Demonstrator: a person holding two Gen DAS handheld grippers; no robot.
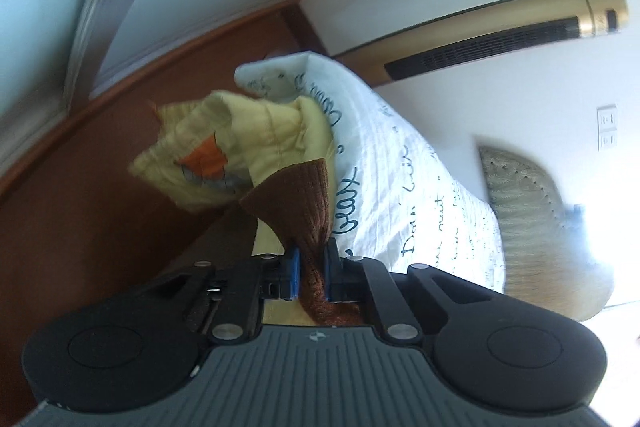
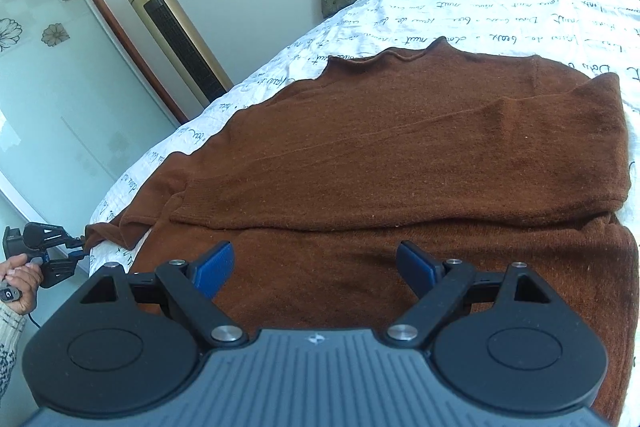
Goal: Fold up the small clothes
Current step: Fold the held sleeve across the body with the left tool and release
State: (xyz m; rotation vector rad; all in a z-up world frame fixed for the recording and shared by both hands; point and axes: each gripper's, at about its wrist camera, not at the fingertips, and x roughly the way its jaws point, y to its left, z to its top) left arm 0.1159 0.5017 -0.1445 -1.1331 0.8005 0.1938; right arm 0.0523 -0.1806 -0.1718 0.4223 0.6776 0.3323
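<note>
At the far left of the right wrist view, a hand [image 2: 20,277] holds the left gripper [image 2: 82,247] off the left edge of the bed, its fingers clamped on the cuff of a sleeve. The left wrist view shows that grip close up: brown ribbed knit is pinched tight between the blue pads [image 1: 294,275], with a crumpled pale yellow garment with an orange patch [image 1: 224,155] beyond it.

Moving right, a brown knitted sweater [image 2: 400,155] lies spread flat on the white bedspread printed with dark handwriting [image 2: 500,11], neckline toward the far headboard. Its left sleeve stretches out to the left gripper; the right sleeve seems already laid across the body.

Nearest the camera, the right gripper [image 2: 316,267] hovers over the sweater's near hem, fingers spread wide, gripping nothing.

The step in hand looks like folding the left sleeve inward. The next move likely calls for carrying the cuff rightward across the body and releasing it flat, while the right gripper steadies the fabric.

A gold tower fan [image 2: 172,27] stands far left.
</note>
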